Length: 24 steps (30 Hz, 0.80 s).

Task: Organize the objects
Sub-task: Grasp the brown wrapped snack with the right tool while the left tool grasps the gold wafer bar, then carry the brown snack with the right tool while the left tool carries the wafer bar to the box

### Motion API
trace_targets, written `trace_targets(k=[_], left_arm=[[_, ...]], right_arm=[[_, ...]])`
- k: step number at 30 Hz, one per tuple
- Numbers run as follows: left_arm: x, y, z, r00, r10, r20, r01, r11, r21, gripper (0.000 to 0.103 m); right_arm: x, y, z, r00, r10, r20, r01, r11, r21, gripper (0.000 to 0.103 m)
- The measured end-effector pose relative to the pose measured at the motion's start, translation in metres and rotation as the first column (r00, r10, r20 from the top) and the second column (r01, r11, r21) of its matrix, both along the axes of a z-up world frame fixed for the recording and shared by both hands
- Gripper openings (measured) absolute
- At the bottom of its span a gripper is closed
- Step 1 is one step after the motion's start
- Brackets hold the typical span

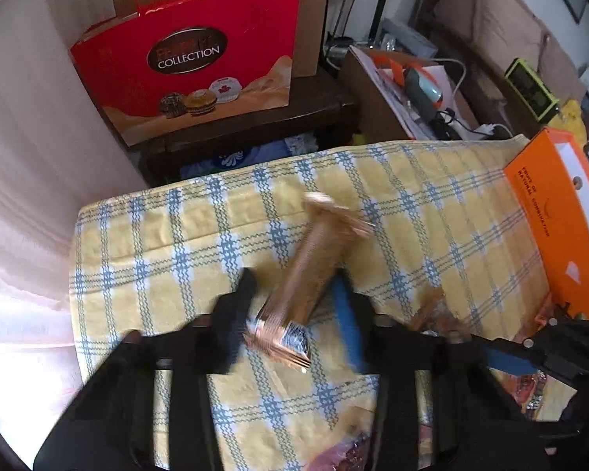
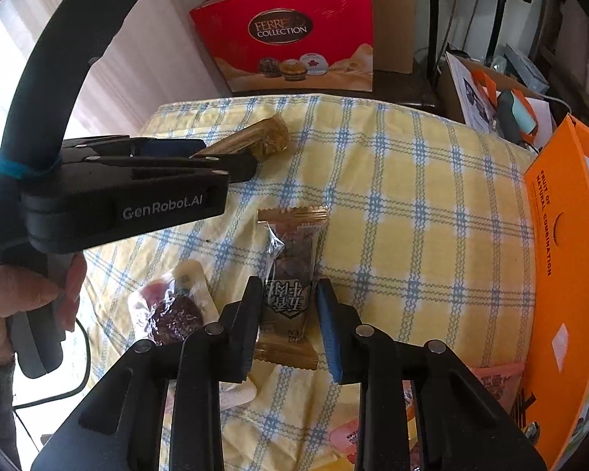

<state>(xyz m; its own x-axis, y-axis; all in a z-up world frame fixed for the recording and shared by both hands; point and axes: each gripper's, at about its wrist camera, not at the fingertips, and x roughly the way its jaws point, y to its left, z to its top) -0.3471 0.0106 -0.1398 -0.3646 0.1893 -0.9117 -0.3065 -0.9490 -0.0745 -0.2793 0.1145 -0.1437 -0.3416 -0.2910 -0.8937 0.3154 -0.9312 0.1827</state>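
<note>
a yellow cloth (image 2: 412,204) is showing blue-and-white checks; the far bag (image 2: 294,35) is glowing red, the right box (image 2: 561,259) orange, the near wrapper (image 2: 290,274) gold.

Desk covered by a yellow-and-blue checked cloth (image 2: 412,180), bearing a gold-edged snack packet (image 2: 290,274), a clear packet of dark dried fruit (image 2: 172,310) and an orange box (image 2: 561,274) at its right edge.

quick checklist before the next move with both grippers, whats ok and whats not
1. Left gripper around the gold wrapped snack: ok.
2. Grip firmly shut on it: cannot tell, blurred.
3. Right gripper open astride the brown snack packet: ok.
4. Packet lying flat on the checkered cloth: ok.
5. Orange box within view at the right: ok.
6. Clear packet of red snacks outside the right fingers: ok.
</note>
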Motion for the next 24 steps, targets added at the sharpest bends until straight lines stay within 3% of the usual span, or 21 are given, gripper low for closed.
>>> trace_targets(k=[1,13,24], left_arm=[[0.002,-0.001,0.001,1.0,0.007,0.008,-0.007,1.0,0.009,0.02],[0.047,-0.021,0.042,0.997,0.072,-0.018,-0.066,0.975,0.214,0.019],[0.097,0.008,0.081,0.998,0.049,-0.049,-0.034,0.965,0.26,0.019]], right_arm=[[0.0,0.0,0.0,1.0,0.0,-0.001,0.0,1.0,-0.001,0.021],[0.013,0.014,0.032,0.997,-0.022,-0.072,0.021,1.0,-0.009,0.02],[0.039,0.049,0.08,0.988,-0.071,-0.14,0.068,0.997,-0.024,0.02]])
